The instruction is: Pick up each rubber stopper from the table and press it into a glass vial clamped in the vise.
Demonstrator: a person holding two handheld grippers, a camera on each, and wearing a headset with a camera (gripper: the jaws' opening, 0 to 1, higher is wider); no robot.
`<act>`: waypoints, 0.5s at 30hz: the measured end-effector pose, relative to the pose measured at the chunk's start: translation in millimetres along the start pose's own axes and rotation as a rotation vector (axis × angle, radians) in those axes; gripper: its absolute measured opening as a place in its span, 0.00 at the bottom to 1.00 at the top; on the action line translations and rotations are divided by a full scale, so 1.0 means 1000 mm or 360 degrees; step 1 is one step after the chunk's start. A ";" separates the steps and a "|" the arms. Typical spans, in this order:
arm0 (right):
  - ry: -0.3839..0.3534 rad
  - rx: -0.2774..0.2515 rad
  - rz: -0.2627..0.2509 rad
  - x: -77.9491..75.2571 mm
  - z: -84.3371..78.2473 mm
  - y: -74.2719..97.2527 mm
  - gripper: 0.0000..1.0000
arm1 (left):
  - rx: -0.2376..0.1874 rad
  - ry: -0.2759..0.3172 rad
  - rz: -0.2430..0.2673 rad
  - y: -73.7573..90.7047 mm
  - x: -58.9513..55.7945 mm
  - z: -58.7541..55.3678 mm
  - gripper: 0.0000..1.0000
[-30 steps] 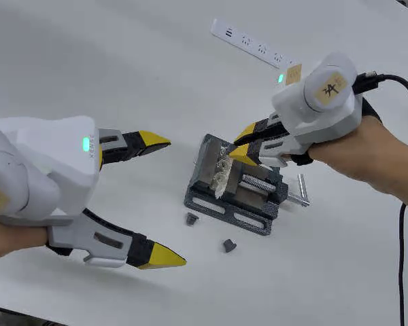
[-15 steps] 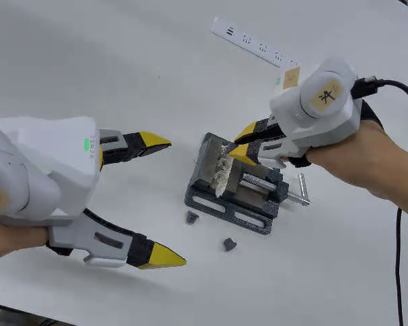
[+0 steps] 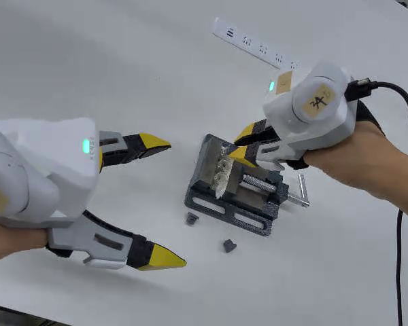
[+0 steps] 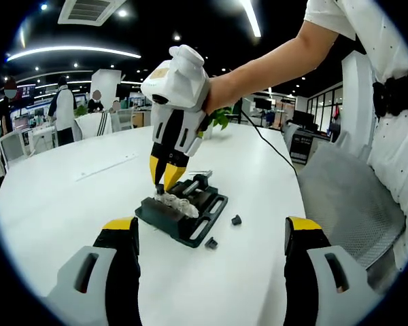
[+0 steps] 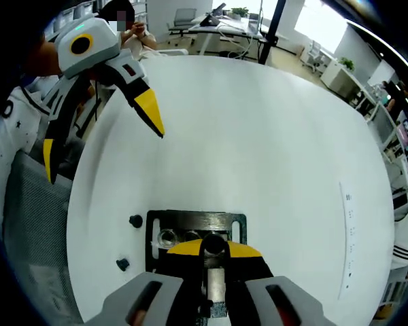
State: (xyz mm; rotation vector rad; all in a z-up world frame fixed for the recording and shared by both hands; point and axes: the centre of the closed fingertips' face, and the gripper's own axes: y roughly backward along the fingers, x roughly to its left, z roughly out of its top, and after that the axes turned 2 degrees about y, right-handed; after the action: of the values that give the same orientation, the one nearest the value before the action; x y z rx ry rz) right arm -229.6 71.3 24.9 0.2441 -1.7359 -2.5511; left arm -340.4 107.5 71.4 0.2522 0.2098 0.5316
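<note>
Right now the right gripper (image 3: pixel 232 148) is pinched shut on a dark rubber stopper (image 5: pixel 214 243). It holds the stopper just over the glass vials (image 3: pixel 222 173), which sit in the vise (image 3: pixel 214 206) right below its tips. The left gripper (image 3: pixel 164 200) is spread wide and holds nothing. One loose stopper (image 3: pixel 192 218) and a second loose stopper (image 3: pixel 228 245) lie on the white tabletop (image 3: pixel 122 81), just ahead of the left gripper, beside the vise.

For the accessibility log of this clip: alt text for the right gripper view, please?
The right gripper holds a dark rubber stopper between its yellow tips, over the vise with glass vials. Two more stoppers lie on the white table beside the vise; the left gripper hangs open beyond.
</note>
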 end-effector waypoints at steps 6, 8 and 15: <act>0.0011 -0.0008 0.0002 0.001 0.001 0.001 0.07 | 0.0002 0.0001 -0.0003 0.000 0.000 -0.001 0.87; 0.0006 -0.0015 0.0007 0.001 0.001 0.001 0.07 | 0.0000 0.0002 0.0000 0.000 0.000 -0.001 0.87; -0.0034 -0.0088 0.0010 -0.001 0.010 0.010 0.09 | 0.0006 0.0005 0.0004 0.001 0.001 -0.002 0.87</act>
State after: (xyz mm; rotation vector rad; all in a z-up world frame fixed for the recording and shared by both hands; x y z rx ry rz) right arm -230.2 76.4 38.2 0.2088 -1.6670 -2.6026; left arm -340.8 109.0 69.5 0.2551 0.2138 0.5342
